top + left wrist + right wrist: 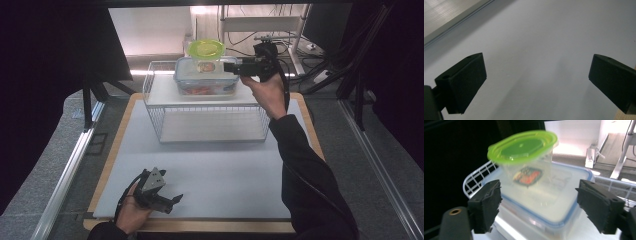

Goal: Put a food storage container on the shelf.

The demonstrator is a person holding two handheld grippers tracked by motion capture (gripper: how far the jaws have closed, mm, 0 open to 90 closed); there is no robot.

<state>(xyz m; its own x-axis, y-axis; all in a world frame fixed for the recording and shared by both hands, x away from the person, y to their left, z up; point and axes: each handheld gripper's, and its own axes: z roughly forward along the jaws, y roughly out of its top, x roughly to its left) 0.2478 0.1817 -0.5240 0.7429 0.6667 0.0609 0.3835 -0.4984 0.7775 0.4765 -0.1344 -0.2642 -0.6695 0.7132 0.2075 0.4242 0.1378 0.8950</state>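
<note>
Right gripper (537,206) (jaws apart) faces green-lidded tub (525,162) just ahead.

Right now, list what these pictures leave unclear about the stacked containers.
- Green-lidded tub: motion-blurred in the right gripper view; its label is unreadable.
- Blue-rimmed box: contents too small in the high view, veiled by its frosted lid in the right gripper view.
- Wire rack: far side hidden behind the box.

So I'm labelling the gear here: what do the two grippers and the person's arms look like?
Both grippers are black with two blocky black jaws. The left gripper carries a grey three-cornered plate on top. A black cable trails from the right gripper, whose pads look rough-edged. The right arm wears a dark long sleeve.
</note>
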